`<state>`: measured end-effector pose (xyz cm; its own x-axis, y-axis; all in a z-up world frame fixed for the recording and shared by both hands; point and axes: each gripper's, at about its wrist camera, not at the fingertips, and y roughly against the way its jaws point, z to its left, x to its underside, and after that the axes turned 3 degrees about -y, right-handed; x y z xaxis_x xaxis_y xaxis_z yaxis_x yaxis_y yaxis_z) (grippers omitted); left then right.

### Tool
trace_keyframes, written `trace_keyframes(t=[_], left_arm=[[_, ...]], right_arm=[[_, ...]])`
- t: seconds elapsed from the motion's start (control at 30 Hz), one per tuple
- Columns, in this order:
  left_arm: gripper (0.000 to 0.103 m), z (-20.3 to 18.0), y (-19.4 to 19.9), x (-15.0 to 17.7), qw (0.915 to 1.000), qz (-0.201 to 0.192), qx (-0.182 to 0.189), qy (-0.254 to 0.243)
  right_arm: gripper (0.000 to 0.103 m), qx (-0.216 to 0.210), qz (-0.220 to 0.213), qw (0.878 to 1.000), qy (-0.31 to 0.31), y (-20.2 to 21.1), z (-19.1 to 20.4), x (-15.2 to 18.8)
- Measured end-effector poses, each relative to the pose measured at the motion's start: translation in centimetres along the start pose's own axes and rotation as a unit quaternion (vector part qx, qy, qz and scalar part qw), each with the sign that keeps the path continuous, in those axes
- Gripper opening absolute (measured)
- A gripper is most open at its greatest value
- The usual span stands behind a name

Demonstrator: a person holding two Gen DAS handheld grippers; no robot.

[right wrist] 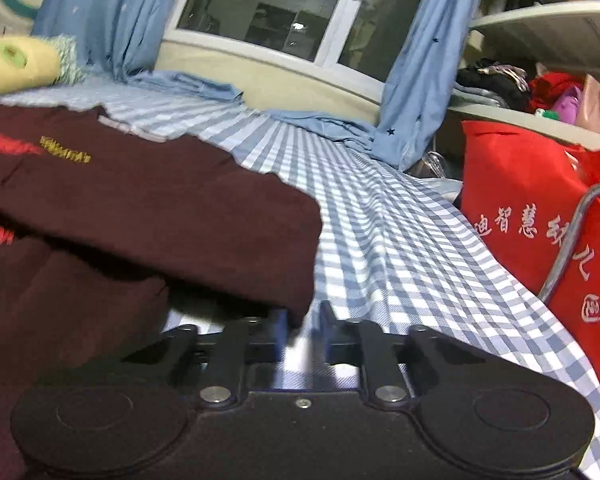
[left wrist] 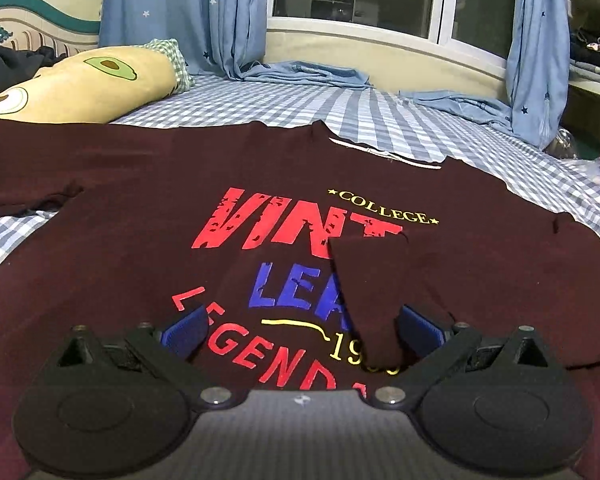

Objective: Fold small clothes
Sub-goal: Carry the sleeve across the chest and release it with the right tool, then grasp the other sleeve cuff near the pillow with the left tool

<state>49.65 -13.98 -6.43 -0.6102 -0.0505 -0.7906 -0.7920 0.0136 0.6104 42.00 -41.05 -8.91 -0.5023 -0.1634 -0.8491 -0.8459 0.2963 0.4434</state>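
A: Blue-and-white checked cotton bedsheet (left wrist: 380, 120), spread flat; on it, dark maroon printed cotton T-shirt (left wrist: 120, 200), front up, one sleeve folded over the lettering.

B: Left gripper (left wrist: 300, 330): spread wide just above the print, holding nothing. Right gripper (right wrist: 304, 320): nearly pressed together, pinching the T-shirt's edge.
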Motion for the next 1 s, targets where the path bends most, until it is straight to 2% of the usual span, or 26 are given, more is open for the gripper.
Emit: trace_keyframes(t=[0.13, 0.2, 0.27, 0.33, 0.4, 0.47, 0.53, 0.6, 0.63, 0.7, 0.8, 0.9, 1.0], left_arm=[[0.102, 1.2, 0.6, 0.1, 0.9991, -0.017, 0.023, 0.032], [0.102, 2.1, 1.8, 0.1, 0.9960, -0.051, 0.037, 0.064], [0.102, 3.2, 3.4, -0.2, 0.9930, -0.073, 0.060, 0.072], [0.102, 4.4, 4.9, -0.9, 0.9934, -0.069, 0.067, 0.062], [0.102, 6.4, 6.6, -1.3, 0.9928, -0.083, 0.067, 0.055], [0.102, 9.5, 8.5, -1.5, 0.9921, -0.103, 0.045, 0.056], [0.102, 13.9, 10.5, -1.4, 0.9884, -0.135, -0.001, 0.069], [0.102, 17.9, 11.5, -1.5, 0.9843, -0.152, -0.052, 0.074], [0.102, 20.5, 11.9, -1.6, 0.9807, -0.160, -0.089, 0.069], [0.102, 24.3, 12.0, -1.8, 0.9741, -0.168, -0.139, 0.060], [0.102, 30.2, 12.0, -1.9, 0.9656, -0.203, -0.148, 0.066], [0.102, 35.0, 10.8, -3.5, 0.9614, -0.192, -0.160, 0.116], [0.102, 39.1, 9.3, -4.9, 0.9517, -0.187, -0.160, 0.184]], right_arm=[[0.012, 0.019, -0.006, 0.999, 0.027, -0.4, 1.1, -0.2], [0.023, 0.026, -0.010, 0.999, 0.032, -0.2, 1.2, -0.2], [0.055, 0.026, -0.011, 0.999, 0.038, 0.1, 1.0, -0.4], [0.069, 0.017, -0.007, 0.999, 0.040, 0.6, 0.7, -0.5], [0.073, 0.015, -0.004, 0.999, 0.042, 1.5, 0.5, -0.5], [0.089, 0.019, -0.010, 0.999, 0.042, 2.7, 0.1, -0.4], [0.097, 0.023, -0.015, 0.999, 0.035, 4.0, -0.1, -0.4], [0.100, 0.012, -0.022, 1.000, 0.019, 5.2, -0.3, -0.7], [0.103, 0.000, -0.029, 1.000, 0.007, 5.7, -0.2, -0.8], [0.102, -0.030, -0.046, 0.998, -0.020, 6.6, 0.0, -1.4], [0.103, -0.075, -0.082, 0.992, -0.063, 7.7, 1.5, -2.9], [0.103, -0.108, -0.114, 0.984, -0.082, 8.4, 3.6, -4.7], [0.103, -0.166, -0.125, 0.973, -0.096, 8.4, 6.2, -6.1]])
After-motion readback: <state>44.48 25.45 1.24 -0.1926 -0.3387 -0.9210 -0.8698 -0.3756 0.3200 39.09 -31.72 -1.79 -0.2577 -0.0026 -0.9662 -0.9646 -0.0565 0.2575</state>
